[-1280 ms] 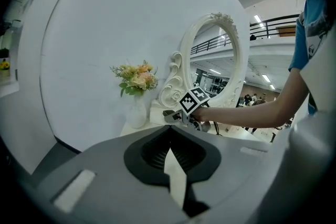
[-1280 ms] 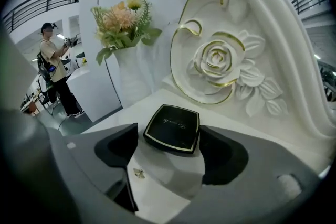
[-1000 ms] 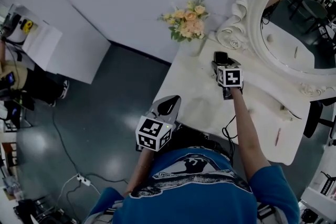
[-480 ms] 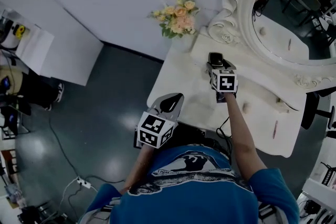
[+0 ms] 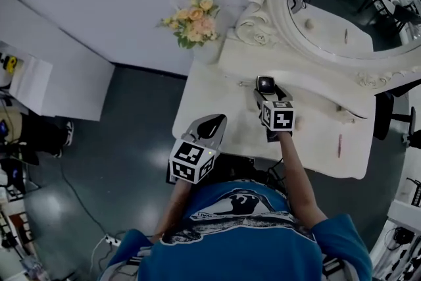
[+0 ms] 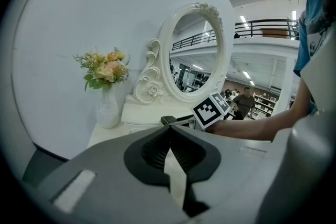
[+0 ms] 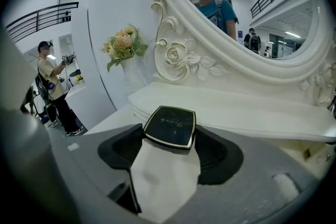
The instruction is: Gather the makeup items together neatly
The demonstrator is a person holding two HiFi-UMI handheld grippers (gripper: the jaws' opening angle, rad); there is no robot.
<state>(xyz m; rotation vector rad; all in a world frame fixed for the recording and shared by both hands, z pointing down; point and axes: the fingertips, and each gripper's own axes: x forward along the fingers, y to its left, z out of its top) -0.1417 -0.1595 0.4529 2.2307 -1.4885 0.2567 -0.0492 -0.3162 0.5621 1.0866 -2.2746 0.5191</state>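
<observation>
A flat black compact (image 7: 170, 124) with a gold rim sits between the jaws of my right gripper (image 7: 170, 135), which is shut on it across its width. In the head view that gripper (image 5: 266, 86) holds the compact (image 5: 266, 83) above the white vanity table (image 5: 217, 99), just in front of the raised shelf under the mirror. My left gripper (image 5: 212, 122) hangs over the table's front left part, jaws shut and empty, tips touching (image 6: 169, 126). A thin pink stick (image 5: 339, 145) lies near the table's right front.
A large oval mirror (image 5: 335, 3) in an ornate white frame stands at the back. A white vase of peach flowers (image 5: 193, 22) is on the back left corner. A small white object (image 5: 347, 116) sits on the table's right side. A person stands by the wall at the left (image 7: 50, 81).
My right gripper has carried the compact away from the mirror's left scroll, rightward and toward me. The left gripper has come in a little further over the table. The head camera has swung right.
</observation>
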